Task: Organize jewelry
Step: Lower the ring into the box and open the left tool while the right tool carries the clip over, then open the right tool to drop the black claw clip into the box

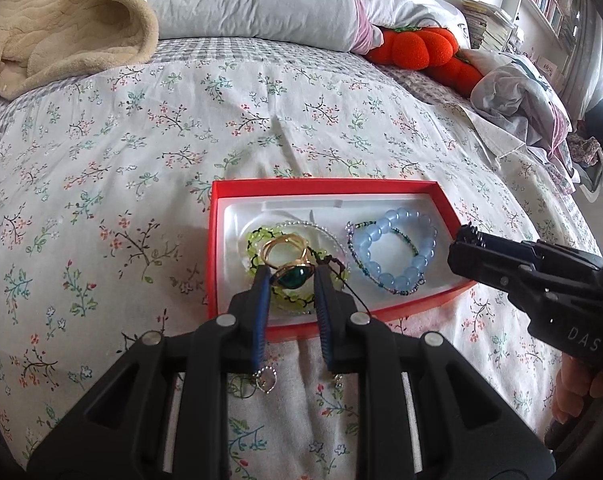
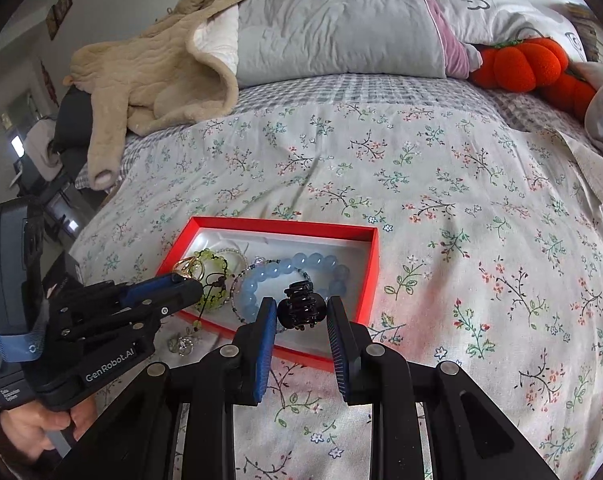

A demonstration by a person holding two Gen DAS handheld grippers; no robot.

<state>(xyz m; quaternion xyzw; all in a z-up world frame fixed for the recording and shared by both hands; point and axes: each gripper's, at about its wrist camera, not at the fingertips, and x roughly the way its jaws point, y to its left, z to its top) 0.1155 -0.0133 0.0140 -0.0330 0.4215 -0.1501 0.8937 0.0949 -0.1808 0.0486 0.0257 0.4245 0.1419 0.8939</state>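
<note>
Red box (image 1: 217, 240) on floral bedspread (image 1: 141, 160) w/ blue bead bracelet (image 1: 397, 248) inside. Left gripper (image 1: 291, 280) pinches gold green-stone ring (image 1: 291, 270) over box's left part; right gripper (image 2: 301, 312) grips black hair claw (image 2: 301, 310) above near edge.
</note>
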